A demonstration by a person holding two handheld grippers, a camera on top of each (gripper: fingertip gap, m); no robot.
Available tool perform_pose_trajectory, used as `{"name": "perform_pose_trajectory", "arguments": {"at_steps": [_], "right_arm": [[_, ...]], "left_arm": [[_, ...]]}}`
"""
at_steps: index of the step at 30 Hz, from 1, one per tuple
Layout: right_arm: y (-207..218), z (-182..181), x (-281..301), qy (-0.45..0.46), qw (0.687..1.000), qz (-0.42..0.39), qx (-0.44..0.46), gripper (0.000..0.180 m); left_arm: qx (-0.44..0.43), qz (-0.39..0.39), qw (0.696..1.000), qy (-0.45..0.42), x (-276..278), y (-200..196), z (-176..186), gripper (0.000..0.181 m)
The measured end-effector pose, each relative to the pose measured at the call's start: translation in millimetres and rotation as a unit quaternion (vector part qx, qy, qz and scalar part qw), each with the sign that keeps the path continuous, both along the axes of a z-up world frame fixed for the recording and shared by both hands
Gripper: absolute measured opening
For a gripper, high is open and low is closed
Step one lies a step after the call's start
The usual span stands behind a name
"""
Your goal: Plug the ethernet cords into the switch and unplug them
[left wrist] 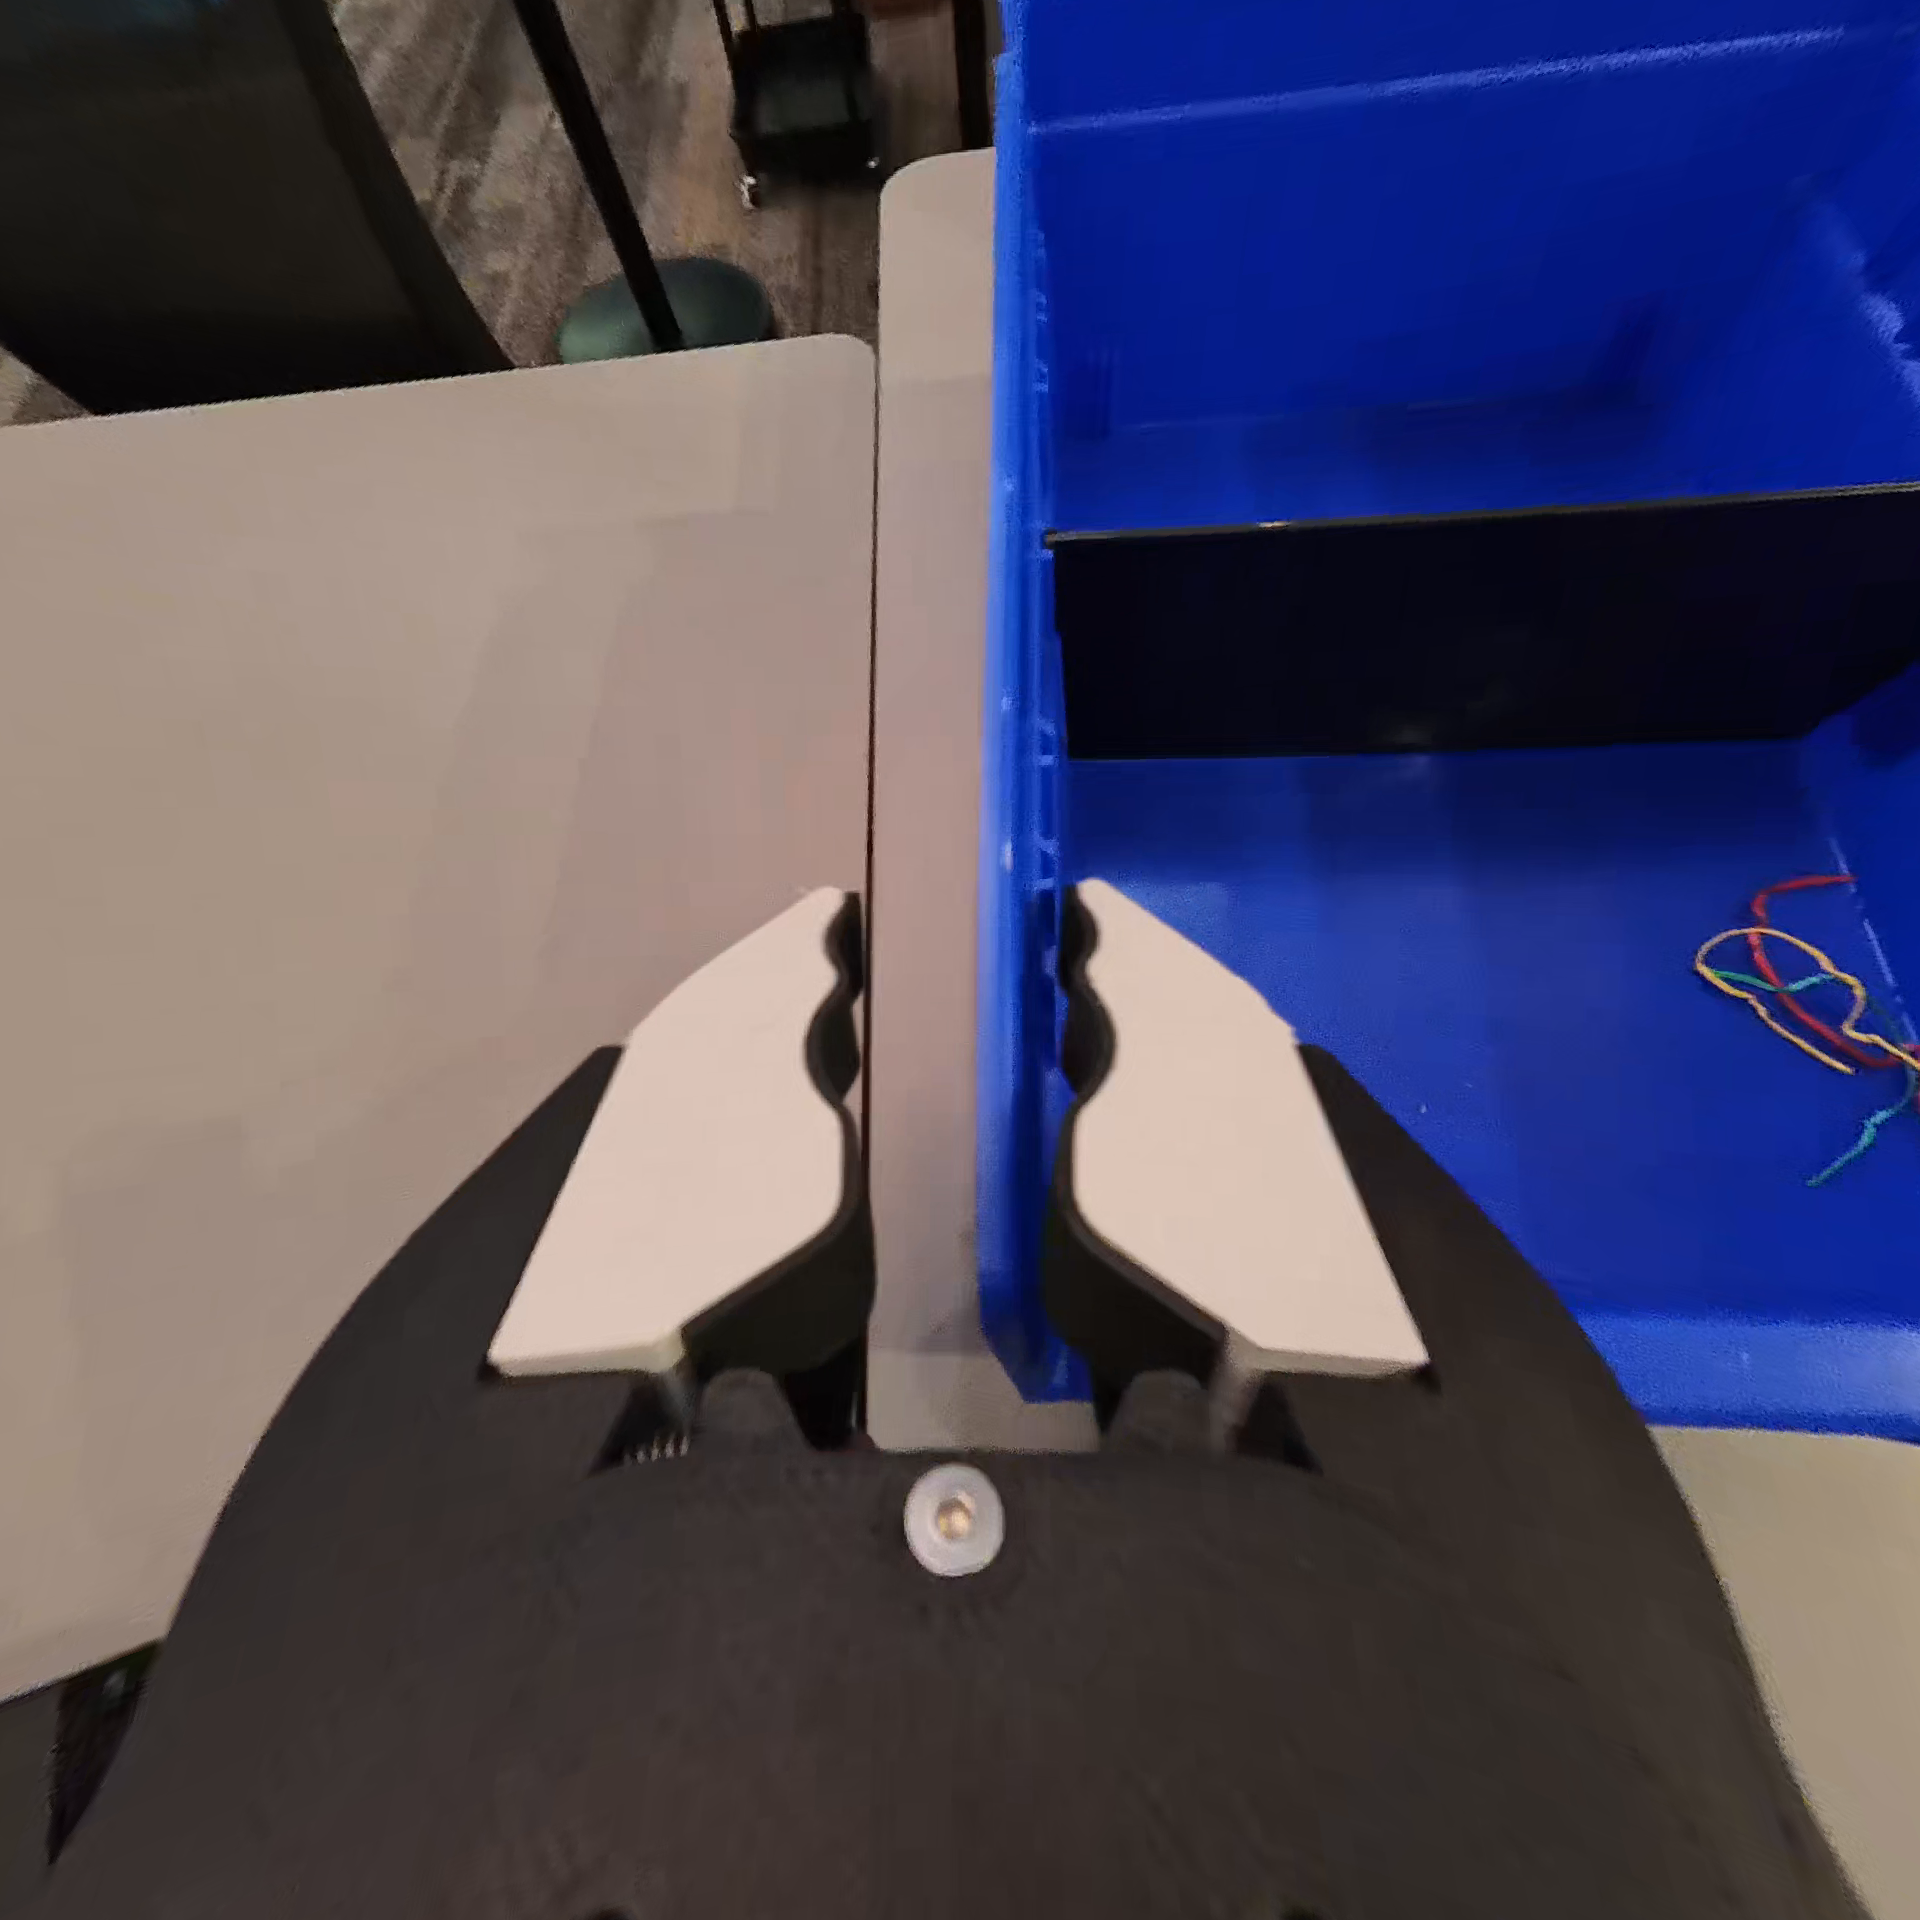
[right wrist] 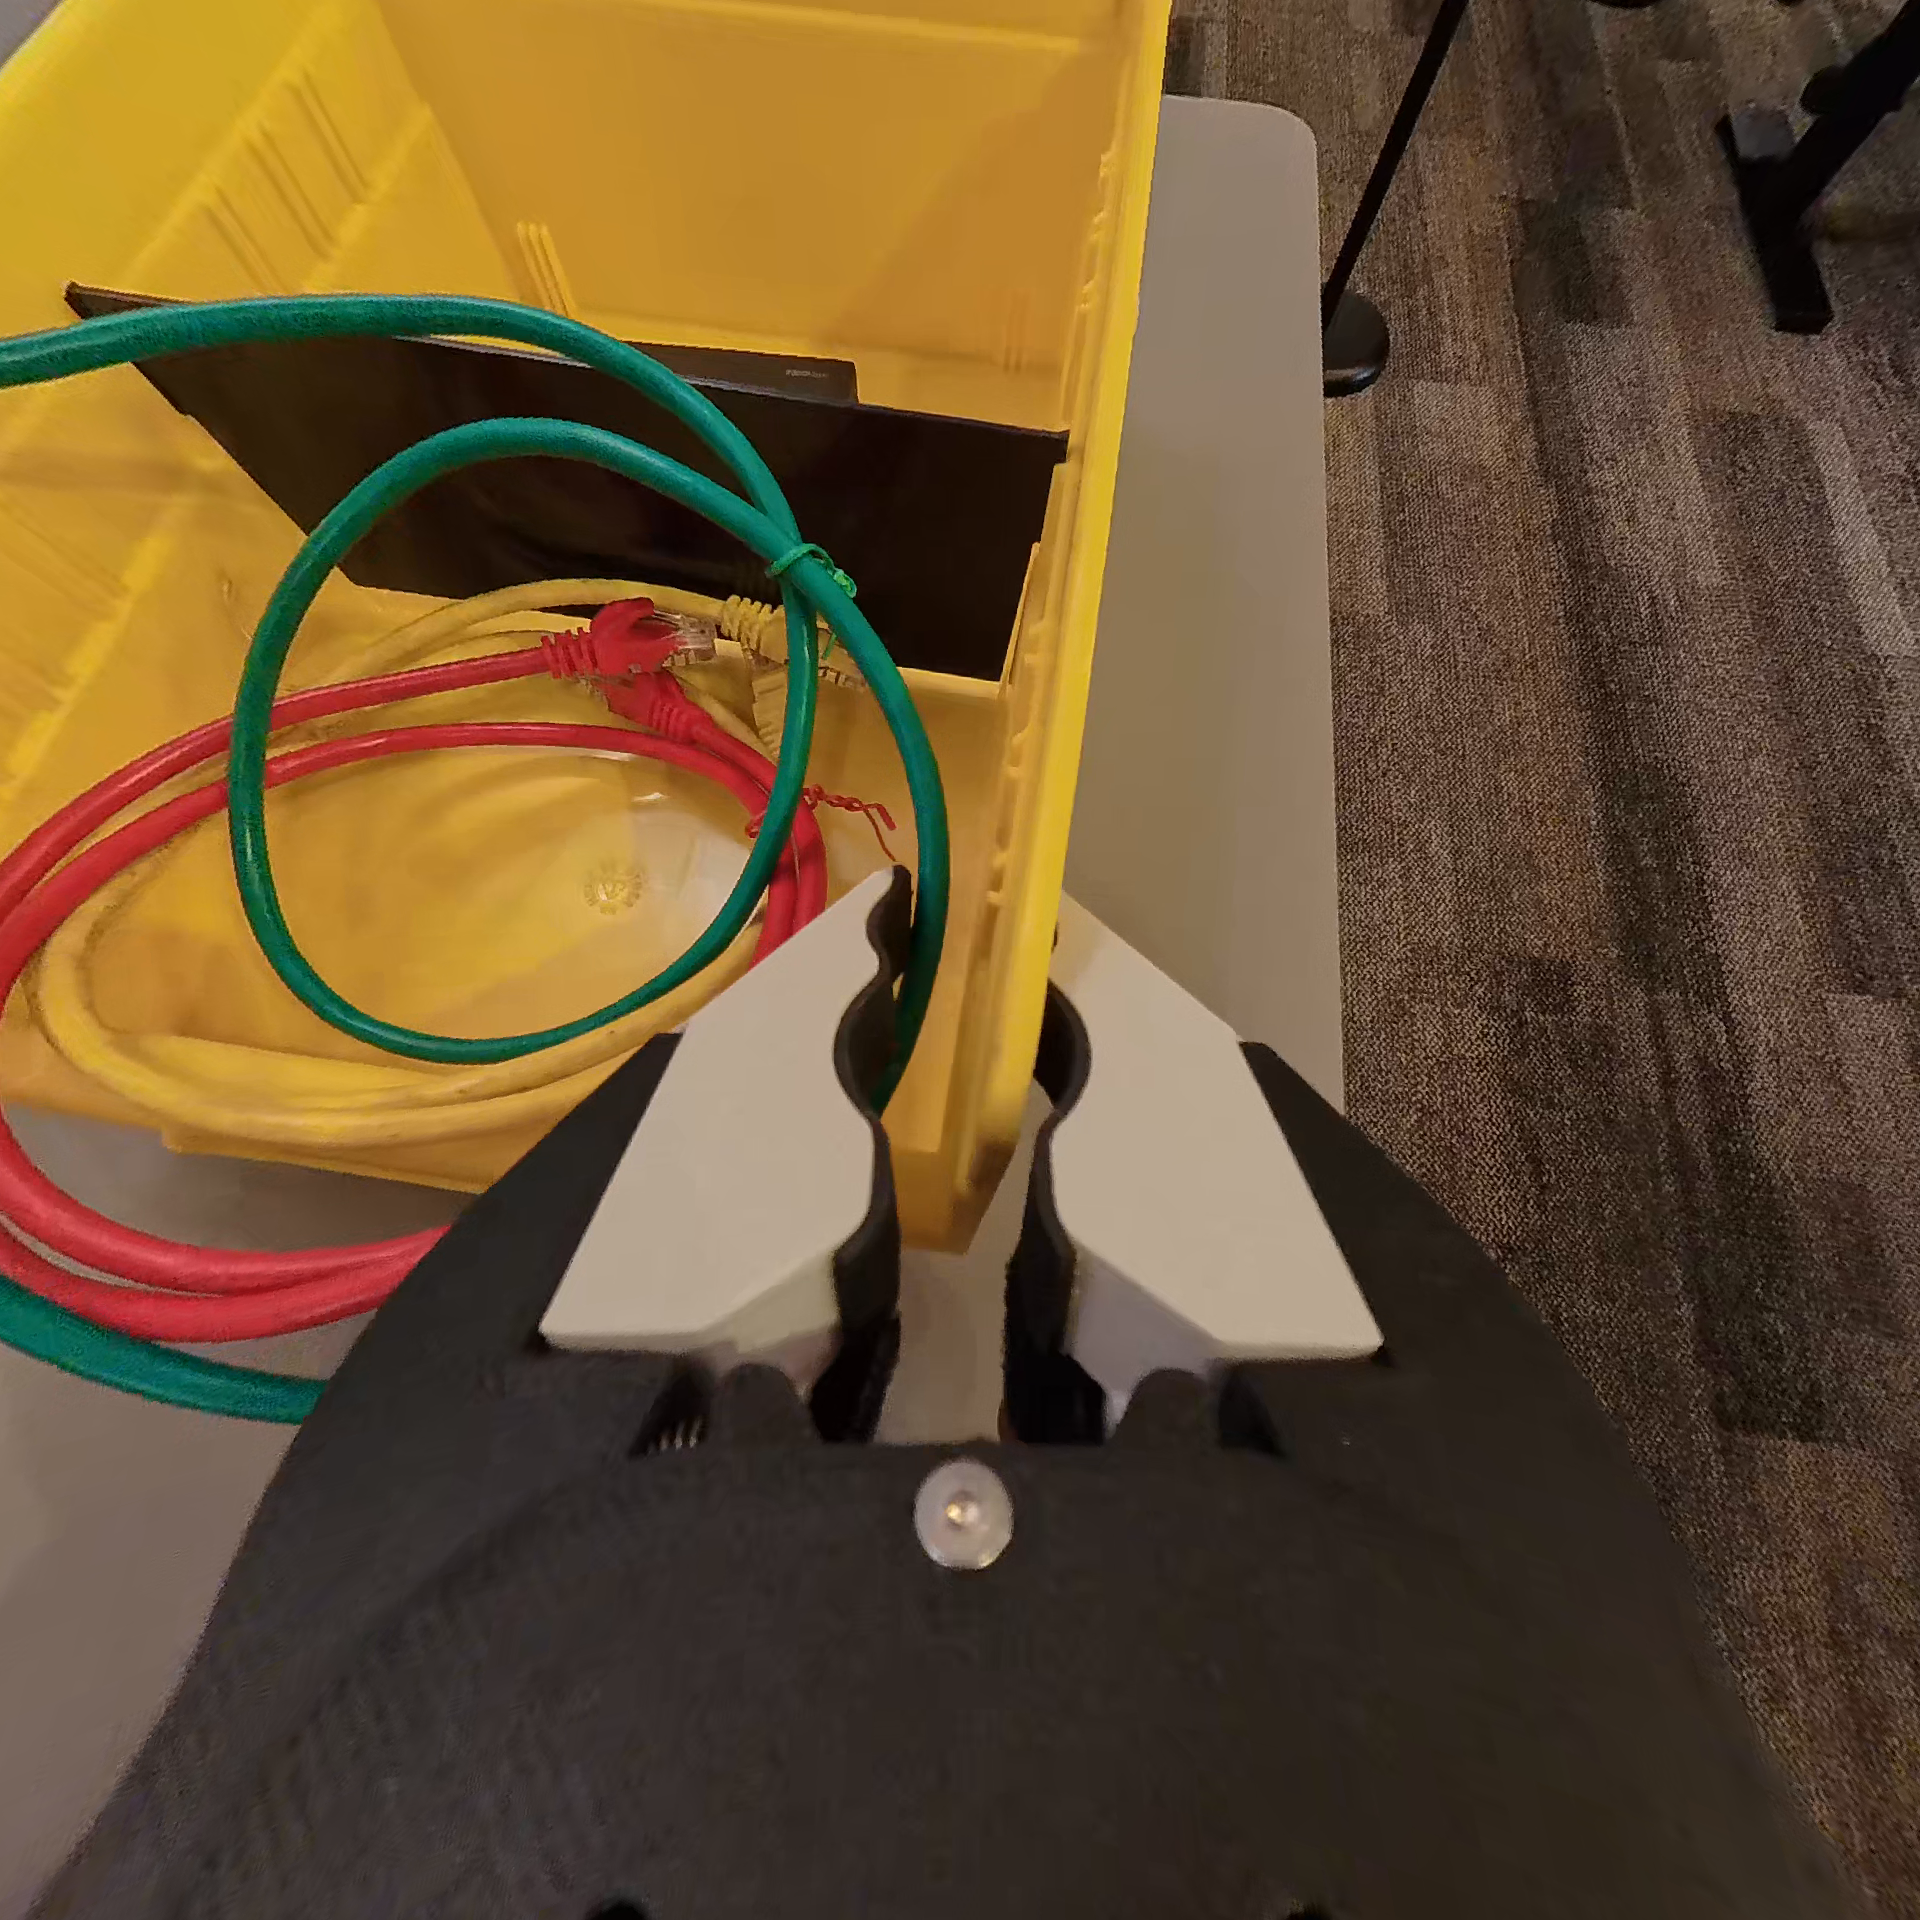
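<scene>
Left wrist view showed our left gripper (left wrist: 961, 925) with its jaws parted and nothing between them, hanging over the seam where two pale grey tabletop (left wrist: 416, 727) panels met. Just to the right of the jaws stood a blue bin (left wrist: 1455, 1039), its near left wall roughly in line with the right finger. A black divider (left wrist: 1455, 623) crossed the bin from side to side. In the nearer compartment lay a small tangle of thin coloured twist ties (left wrist: 1808, 1008), red, yellow, green and blue, close to the bin's right wall. We could not see any switch in either view.

Right wrist view showed our right gripper (right wrist: 977, 904) with its jaws partly open and straddling the right wall of a yellow bin (right wrist: 1049, 727), one finger inside and one outside. We could not tell whether the jaws touched the wall. The ethernet cords sat in this bin, in front of its own black divider (right wrist: 623, 468). A green cord (right wrist: 499, 436) looped up over the others, bound with a green tie, one strand dropping beside the inner finger. A red cord (right wrist: 416, 707) and a yellow cord (right wrist: 312, 1091) lay coiled on the bin floor, their plugs bunched near the divider. Red and green loops spilled over the bin's low front edge onto the tabletop. Carpeted floor (right wrist: 1610, 727) lay to the right.
</scene>
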State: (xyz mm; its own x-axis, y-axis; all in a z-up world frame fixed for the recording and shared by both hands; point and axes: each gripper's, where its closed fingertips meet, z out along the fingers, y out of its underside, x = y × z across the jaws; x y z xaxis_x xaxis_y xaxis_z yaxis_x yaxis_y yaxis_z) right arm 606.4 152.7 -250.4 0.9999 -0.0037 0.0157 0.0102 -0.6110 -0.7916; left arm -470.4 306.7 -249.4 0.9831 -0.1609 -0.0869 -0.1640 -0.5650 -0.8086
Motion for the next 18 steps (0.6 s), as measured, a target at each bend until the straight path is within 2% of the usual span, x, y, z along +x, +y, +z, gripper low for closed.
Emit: {"name": "perform_pose_trajectory", "arguments": {"at_steps": [3, 5, 13, 18], "right_arm": [[1, 0, 1, 0.011, 1.000, 0.003, 0.005, 0.015], [3, 0, 1, 0.023, 1.000, 0.008, 0.011, 0.014], [8, 1, -10, -0.004, 0.999, 0.032, -0.002, 0.009], [5, 1, -35, -0.003, 0.999, 0.043, -0.003, 0.008]], "left_arm": [[-0.010, -0.031, 0.999, -0.005, 10, 2, -3, 0.012], [-0.014, -0.051, 0.998, -0.035, 19, 3, -3, 0.005], [0.012, -0.041, 0.997, -0.067, 21, 4, 4, 0.005], [0.043, -0.034, 0.996, -0.076, 23, 1, 21, 0.005]]}}
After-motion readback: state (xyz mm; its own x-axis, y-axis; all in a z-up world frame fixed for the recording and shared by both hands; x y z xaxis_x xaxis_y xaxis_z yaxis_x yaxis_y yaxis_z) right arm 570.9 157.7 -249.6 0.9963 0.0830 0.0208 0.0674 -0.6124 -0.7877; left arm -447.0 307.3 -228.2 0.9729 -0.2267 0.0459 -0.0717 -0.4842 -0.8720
